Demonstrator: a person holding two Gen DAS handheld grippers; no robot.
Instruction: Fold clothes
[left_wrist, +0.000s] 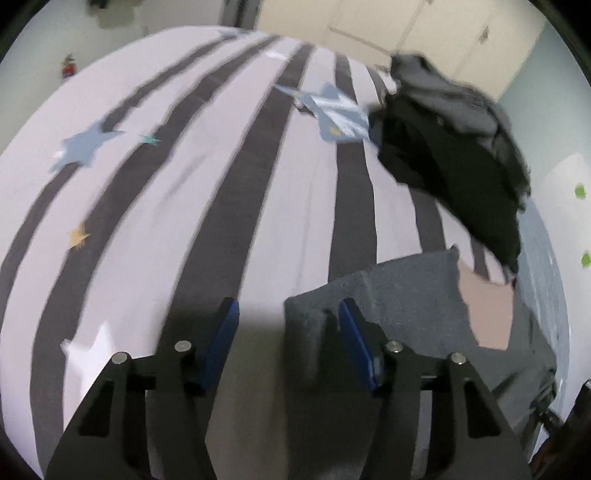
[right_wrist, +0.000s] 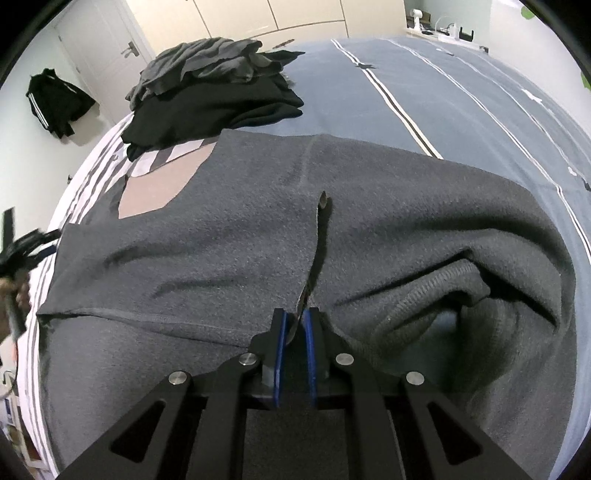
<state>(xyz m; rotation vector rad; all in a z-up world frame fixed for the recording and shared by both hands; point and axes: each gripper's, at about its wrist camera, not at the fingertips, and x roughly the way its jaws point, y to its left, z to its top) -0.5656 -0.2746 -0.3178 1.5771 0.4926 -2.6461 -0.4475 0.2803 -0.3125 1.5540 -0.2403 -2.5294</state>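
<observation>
The left wrist view is smeared by motion blur, so the star prints on the white bed sheet with dark grey stripes (left_wrist: 192, 192) and the edges of the clothes are soft. In the right wrist view the left hand-held gripper (right_wrist: 26, 240) is only a dark blur at the bed's left edge, cut off by the frame.

One dark grey fleece sweater (right_wrist: 229, 236) lies spread flat across the near part of the bed, its pale pink collar lining showing toward the left edge. The right hand-held gripper (right_wrist: 295, 321) is clamped on a raised ridge of this sweater at its near middle, the cloth pinched between the two blue pads. The left hand-held gripper (left_wrist: 288, 314) stands with its jaws apart and nothing between them; the sweater's corner (left_wrist: 406, 295) lies just under and beside its right finger.

One pile of folded dark clothes (right_wrist: 214, 96), grey garments on top of black ones, sits beyond the sweater near the bed's far left edge. One black jacket with white stripes (right_wrist: 55, 103) hangs on the wall by the door
</observation>
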